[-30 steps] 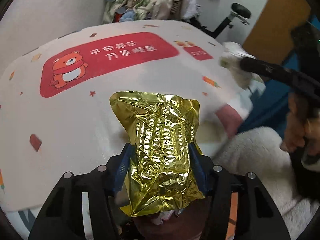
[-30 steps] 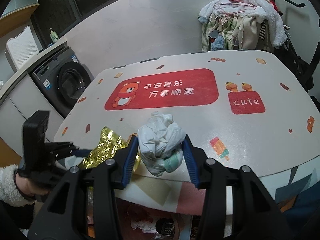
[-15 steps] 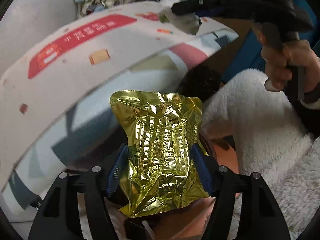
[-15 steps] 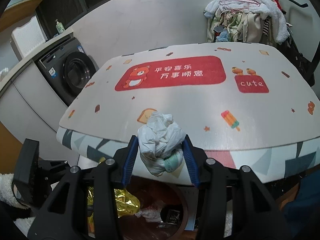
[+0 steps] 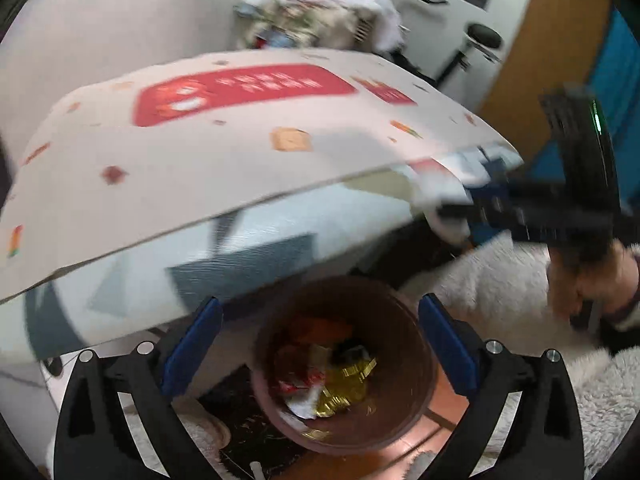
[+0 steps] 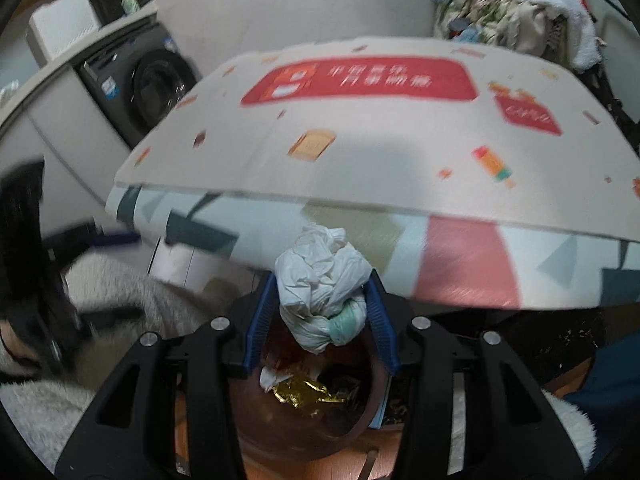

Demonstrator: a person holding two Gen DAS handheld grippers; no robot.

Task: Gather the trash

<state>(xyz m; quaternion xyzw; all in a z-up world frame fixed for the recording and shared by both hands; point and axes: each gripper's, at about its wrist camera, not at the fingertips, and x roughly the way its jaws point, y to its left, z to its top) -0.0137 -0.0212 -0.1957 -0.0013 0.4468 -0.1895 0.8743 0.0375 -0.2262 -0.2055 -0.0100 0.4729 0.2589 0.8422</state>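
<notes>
Jaws of the left gripper [image 5: 320,344] stand wide apart with nothing between them, poised over a brown trash bin [image 5: 416,396] on the floor. Inside the bin lies a crumpled gold foil wrapper [image 5: 344,388] among red and white scraps. Jaws of the right gripper [image 6: 322,320] are clamped on a crumpled white tissue wad [image 6: 320,280] with a pale green patch, held above the same bin [image 6: 360,420], where the gold wrapper [image 6: 308,394] shows below. Beyond both grippers, the table [image 6: 380,152] carries a white cloth with a red banner; its patterned edge hangs just behind the bin. Clothes [image 6: 512,12] are piled behind the table.
</notes>
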